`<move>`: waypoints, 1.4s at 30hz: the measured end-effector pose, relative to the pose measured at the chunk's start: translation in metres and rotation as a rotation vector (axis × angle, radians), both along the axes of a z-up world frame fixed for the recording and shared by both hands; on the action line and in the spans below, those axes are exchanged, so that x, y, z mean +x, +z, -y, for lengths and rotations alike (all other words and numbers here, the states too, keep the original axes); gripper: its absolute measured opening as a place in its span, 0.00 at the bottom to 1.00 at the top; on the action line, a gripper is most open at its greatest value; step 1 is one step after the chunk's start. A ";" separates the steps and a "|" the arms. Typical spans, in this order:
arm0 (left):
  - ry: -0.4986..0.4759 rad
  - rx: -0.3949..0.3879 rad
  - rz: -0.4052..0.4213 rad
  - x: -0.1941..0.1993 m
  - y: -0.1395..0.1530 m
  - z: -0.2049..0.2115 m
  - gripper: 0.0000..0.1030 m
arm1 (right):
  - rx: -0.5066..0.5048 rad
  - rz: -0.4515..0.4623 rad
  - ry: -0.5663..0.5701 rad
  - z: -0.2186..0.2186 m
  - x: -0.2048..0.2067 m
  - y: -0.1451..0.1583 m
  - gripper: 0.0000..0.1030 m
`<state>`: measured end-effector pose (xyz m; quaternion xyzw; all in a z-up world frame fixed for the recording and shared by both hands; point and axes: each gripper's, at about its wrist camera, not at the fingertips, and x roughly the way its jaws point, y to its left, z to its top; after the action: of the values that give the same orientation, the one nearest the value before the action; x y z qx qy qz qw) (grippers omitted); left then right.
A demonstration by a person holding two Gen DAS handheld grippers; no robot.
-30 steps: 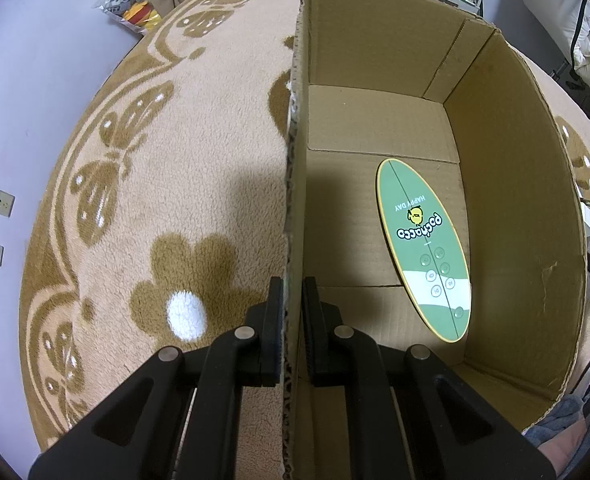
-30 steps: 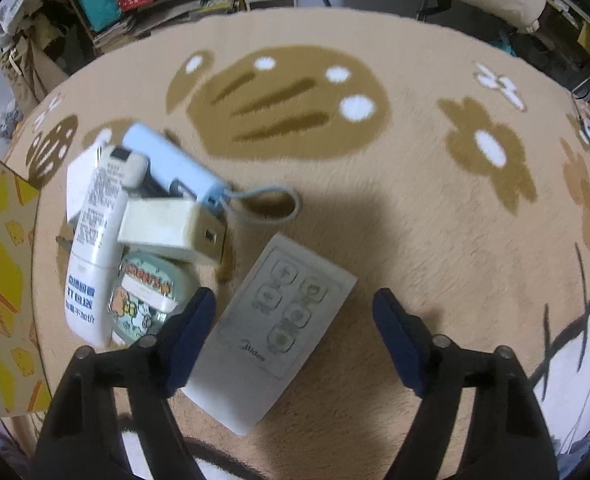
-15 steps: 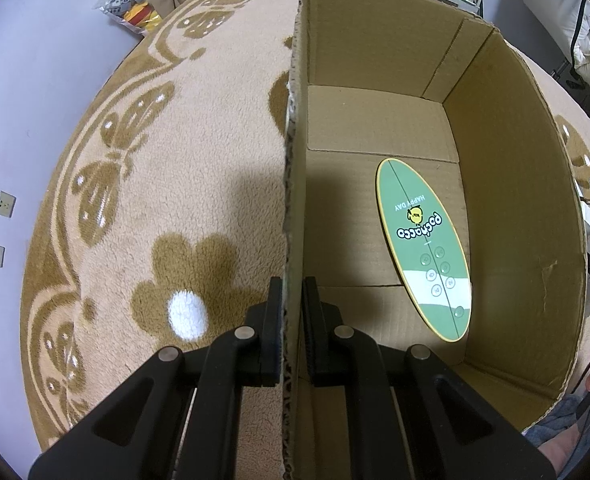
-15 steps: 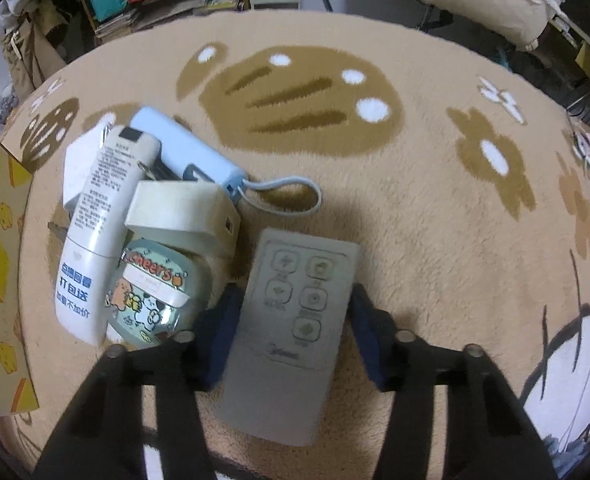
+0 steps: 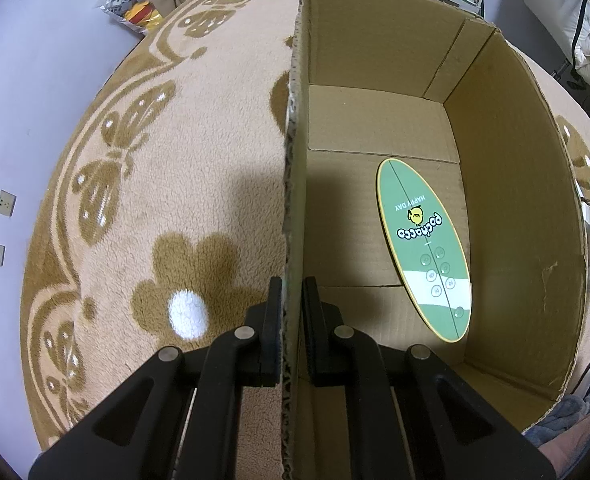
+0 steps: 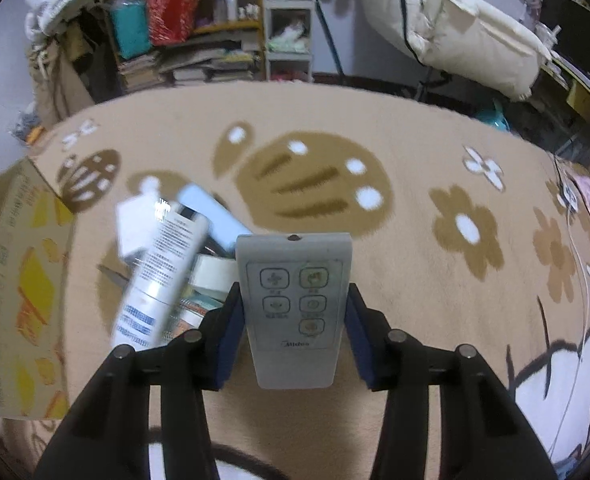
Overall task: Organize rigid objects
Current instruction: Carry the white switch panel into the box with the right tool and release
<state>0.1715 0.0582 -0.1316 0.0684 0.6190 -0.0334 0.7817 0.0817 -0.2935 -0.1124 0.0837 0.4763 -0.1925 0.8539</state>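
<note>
R gripper [image 6: 293,316], open around it 1 s ago, now clamps the grey remote [image 6: 293,292] and lifts it off the pile beside the box [image 5: 375,120], so it's prob box-bound, while L gripper [image 5: 292,300] stays pinched on the box wall.

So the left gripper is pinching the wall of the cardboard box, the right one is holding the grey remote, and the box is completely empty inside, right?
Not quite: the cardboard box is not empty. The left wrist view shows a green oval board lying on its floor. The rest holds: the left gripper pinches the box wall, and the right gripper holds the grey remote.
</note>
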 end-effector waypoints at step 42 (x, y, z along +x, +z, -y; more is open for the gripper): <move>0.008 -0.010 -0.003 0.000 -0.001 0.000 0.09 | 0.251 0.185 0.450 -0.184 0.102 0.082 0.50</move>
<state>0.1714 0.0581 -0.1329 0.0619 0.6205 -0.0335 0.7811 0.1841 -0.1090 -0.0303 0.0981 0.4229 0.0708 0.8980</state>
